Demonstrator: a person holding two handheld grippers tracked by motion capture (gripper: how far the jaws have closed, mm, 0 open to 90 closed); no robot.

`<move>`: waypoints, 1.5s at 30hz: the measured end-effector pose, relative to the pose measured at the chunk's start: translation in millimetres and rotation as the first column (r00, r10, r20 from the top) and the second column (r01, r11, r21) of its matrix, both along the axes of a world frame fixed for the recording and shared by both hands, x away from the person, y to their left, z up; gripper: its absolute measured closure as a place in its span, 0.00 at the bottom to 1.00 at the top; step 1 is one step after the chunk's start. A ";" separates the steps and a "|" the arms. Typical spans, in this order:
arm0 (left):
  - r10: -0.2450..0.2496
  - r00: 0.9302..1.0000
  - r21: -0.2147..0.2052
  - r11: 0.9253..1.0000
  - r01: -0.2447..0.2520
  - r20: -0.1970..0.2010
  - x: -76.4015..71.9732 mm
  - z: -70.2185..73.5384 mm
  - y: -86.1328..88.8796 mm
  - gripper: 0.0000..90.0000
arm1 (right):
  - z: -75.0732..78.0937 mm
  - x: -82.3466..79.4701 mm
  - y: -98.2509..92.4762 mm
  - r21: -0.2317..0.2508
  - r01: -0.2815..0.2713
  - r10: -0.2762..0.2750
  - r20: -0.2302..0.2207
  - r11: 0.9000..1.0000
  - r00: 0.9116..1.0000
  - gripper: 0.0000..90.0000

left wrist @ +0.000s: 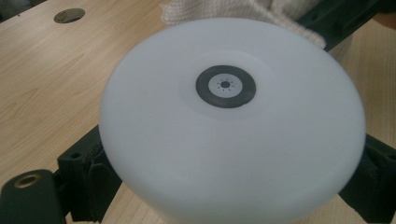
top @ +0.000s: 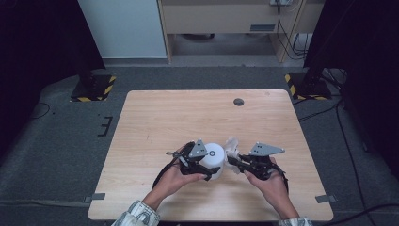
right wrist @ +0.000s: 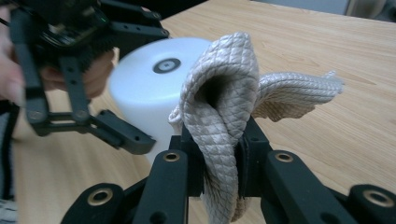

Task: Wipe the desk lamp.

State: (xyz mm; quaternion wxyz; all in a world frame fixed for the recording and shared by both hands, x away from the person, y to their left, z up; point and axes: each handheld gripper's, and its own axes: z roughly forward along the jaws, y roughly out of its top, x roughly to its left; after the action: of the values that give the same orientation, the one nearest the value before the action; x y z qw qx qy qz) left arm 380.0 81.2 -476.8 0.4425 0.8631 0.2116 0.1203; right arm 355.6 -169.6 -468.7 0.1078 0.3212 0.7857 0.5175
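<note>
A white round container [top: 215,156] with a black ring mark on its flat top stands on the wooden table [top: 155,117], near the front middle. My left gripper [top: 209,165] is shut on it, one jaw on each side of its wall. In the left gripper view the container [left wrist: 229,121] sits close up between the jaws. My right gripper [top: 233,160] is shut on a beige quilted cloth [top: 231,147] just right of the container. In the right gripper view the cloth [right wrist: 219,93] bulges folded above the pinching jaws and lies against the container [right wrist: 144,88].
A small round dark grommet [top: 239,101] is set into the table near its far edge. A person's hands and patterned sleeves come in from the front edge. Grey floor, cables and striped stand bases surround the table.
</note>
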 end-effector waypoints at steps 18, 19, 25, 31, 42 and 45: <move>-0.006 1.000 0.005 1.000 0.006 -0.004 1.1 0.4 0.3 0.08 | -10.6 -11.6 10.3 -0.125 -0.034 0.033 -0.009 0.992 0.999 0.85; -0.005 1.000 0.005 1.000 0.005 -0.005 1.2 0.4 0.5 0.08 | -15.1 -10.9 12.4 -0.149 -0.035 0.032 -0.023 0.988 0.999 0.85; -0.006 1.000 0.004 1.000 0.006 -0.006 1.4 0.5 0.7 0.08 | -18.6 -11.7 17.9 -0.201 -0.037 0.032 -0.030 0.979 0.999 0.85; -0.007 1.000 0.000 1.000 0.007 -0.011 1.8 0.6 1.1 0.08 | -4.5 -15.6 11.3 -0.102 -0.017 0.020 0.028 0.995 0.999 0.85; -0.003 1.000 0.002 1.000 0.003 -0.013 -0.7 1.1 0.3 0.08 | -10.6 -11.9 11.8 -0.135 -0.010 0.011 0.002 0.991 1.000 0.85; 0.005 1.000 -0.014 1.000 -0.005 -0.018 -0.6 0.8 0.9 0.08 | -10.3 -11.7 10.7 -0.138 -0.010 0.010 -0.003 0.990 1.000 0.85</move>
State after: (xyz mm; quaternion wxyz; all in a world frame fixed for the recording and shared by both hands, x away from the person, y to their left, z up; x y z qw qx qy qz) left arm 379.4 82.2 -476.0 0.4465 0.8604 0.2186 0.1123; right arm 343.9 -158.9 -479.1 0.1262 0.3095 0.8213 0.4623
